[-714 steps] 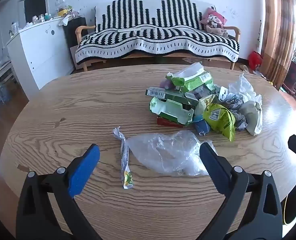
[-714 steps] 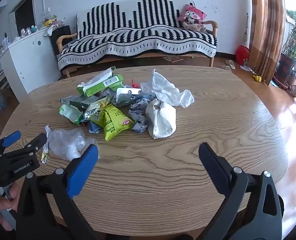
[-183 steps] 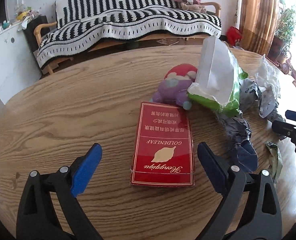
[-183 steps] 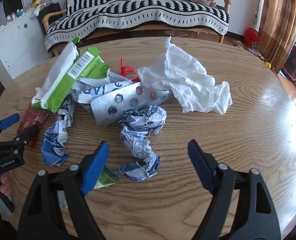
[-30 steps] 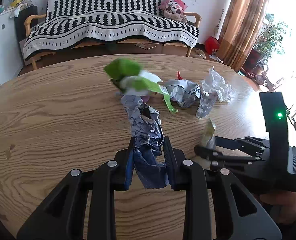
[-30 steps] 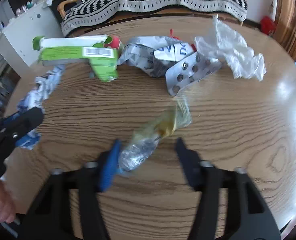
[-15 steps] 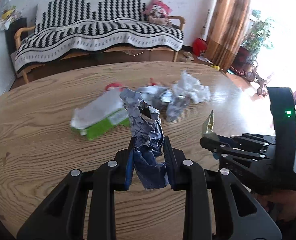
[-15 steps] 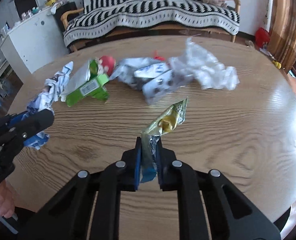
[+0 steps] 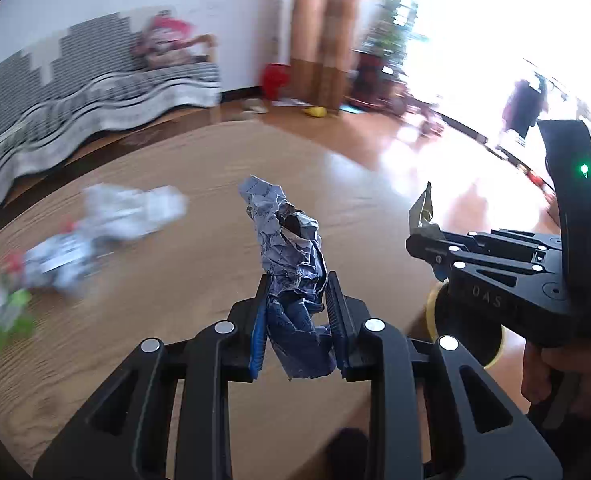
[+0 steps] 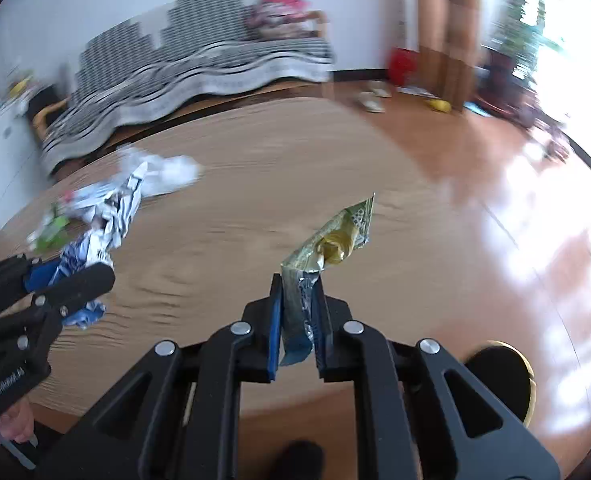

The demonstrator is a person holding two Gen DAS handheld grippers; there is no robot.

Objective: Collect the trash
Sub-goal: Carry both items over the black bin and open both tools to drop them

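The left hand-held gripper (image 9: 298,330) pinches a crumpled blue-grey wrapper (image 9: 291,264) above the near edge of the wooden bench (image 9: 199,208); the right hand-held gripper (image 10: 298,326) pinches a green-yellow sachet (image 10: 327,240) at the bench's right side. Blurred remaining trash (image 10: 135,184) lies far left on the bench, well apart from both. A dark round yellow-rimmed bin (image 10: 503,376) sits near right, below the bench edge.

- Crumpled blue-grey wrapper (image 9: 291,264): twisted and creased, standing upright, its lower end pinched in the left gripper (image 9: 298,328) and the rest rising above the tips.
- Yellow-green sachet (image 10: 327,244): flattened foil packet, tilted up and to the right, its silvery end clamped in the right gripper (image 10: 300,328).
- Remaining trash (image 10: 135,188): blurred white, grey and green scraps on the counter (image 10: 235,208), well ahead and left of both grippers.
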